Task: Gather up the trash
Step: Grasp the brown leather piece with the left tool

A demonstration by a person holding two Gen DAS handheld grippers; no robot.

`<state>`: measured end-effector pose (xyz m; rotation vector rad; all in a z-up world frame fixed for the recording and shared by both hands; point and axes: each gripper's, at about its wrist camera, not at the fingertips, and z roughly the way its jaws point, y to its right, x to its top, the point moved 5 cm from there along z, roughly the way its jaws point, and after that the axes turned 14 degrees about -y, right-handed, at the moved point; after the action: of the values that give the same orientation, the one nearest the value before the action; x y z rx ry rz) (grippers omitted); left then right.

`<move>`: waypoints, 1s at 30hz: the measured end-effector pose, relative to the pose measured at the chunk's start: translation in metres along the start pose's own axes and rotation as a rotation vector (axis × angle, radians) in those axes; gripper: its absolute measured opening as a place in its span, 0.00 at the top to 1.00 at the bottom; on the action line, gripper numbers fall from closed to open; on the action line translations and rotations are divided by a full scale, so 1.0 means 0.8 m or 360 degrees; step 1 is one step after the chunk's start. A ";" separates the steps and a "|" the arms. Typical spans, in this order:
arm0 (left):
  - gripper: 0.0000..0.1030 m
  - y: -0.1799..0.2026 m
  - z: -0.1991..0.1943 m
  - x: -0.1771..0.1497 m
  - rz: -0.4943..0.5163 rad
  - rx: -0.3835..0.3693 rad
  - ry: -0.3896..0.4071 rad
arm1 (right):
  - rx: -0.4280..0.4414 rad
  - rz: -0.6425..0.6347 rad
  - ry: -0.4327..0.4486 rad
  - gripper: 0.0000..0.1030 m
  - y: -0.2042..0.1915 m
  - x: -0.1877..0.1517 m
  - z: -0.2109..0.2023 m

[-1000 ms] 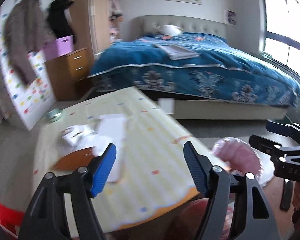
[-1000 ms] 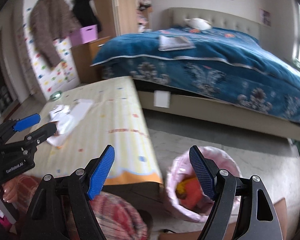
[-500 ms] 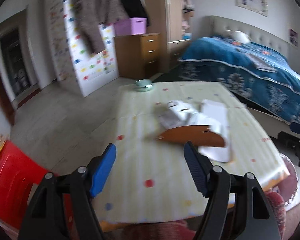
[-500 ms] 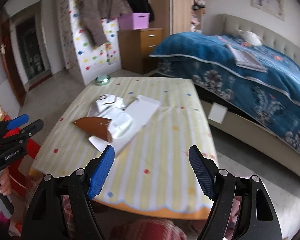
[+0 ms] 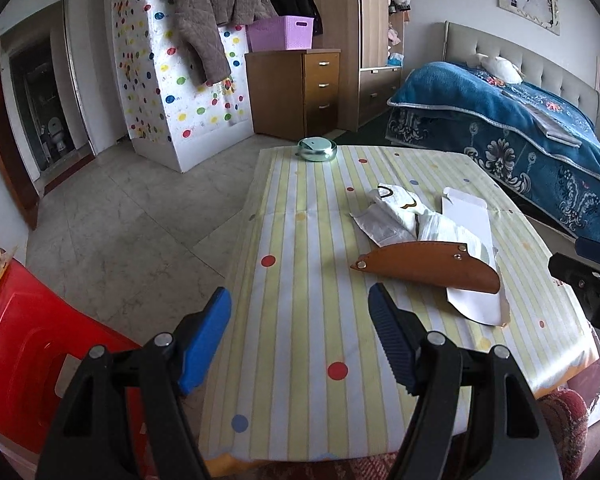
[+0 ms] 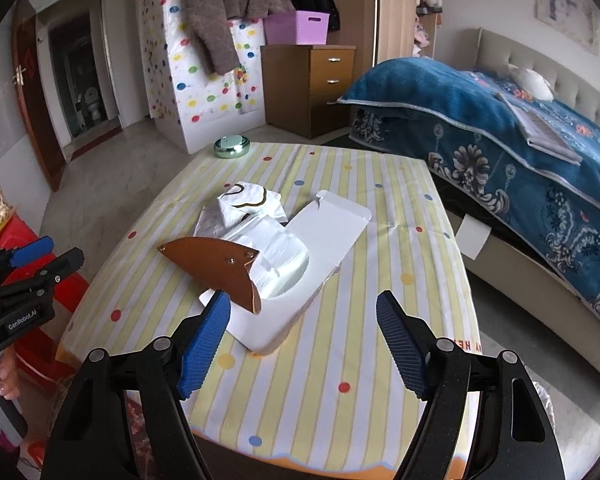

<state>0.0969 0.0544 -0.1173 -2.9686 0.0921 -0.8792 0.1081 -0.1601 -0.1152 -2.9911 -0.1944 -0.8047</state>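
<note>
Trash on the worktop (image 6: pixel 340 344), white packaging (image 6: pixel 300 264) and brown leather piece (image 6: pixel 216 264), has swung into view before both empty hand-held grippers: left (image 5: pixel 300 336) open, right (image 6: pixel 304 340) closing slightly, ready to pick.

Striped dotted tablecloth (image 6: pixel 380 264): smooth cloth, matt.
Brown curved sheath (image 6: pixel 216 266): leather, metal rivets.
Flat white carton (image 6: pixel 320 240): matt paper.
Round green tin (image 6: pixel 231 146): glossy metal.
</note>
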 end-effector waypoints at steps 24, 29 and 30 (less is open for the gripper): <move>0.33 0.016 0.026 0.013 0.0055 0.0025 -0.0056 | 0.0056 -0.0098 -0.0187 0.67 -0.016 0.004 0.077; 0.33 0.014 0.021 0.011 0.0046 0.0033 -0.0050 | 0.0182 -0.0206 -0.0218 0.67 -0.052 -0.008 0.077; 0.33 0.013 0.019 0.010 0.0043 0.0035 -0.0047 | 0.0218 -0.0255 -0.0221 0.67 -0.069 -0.013 0.074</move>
<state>0.1117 0.0440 -0.1264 -2.9514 0.1207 -0.8273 0.1216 -0.1026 -0.1715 -2.9296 -0.4786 -0.5678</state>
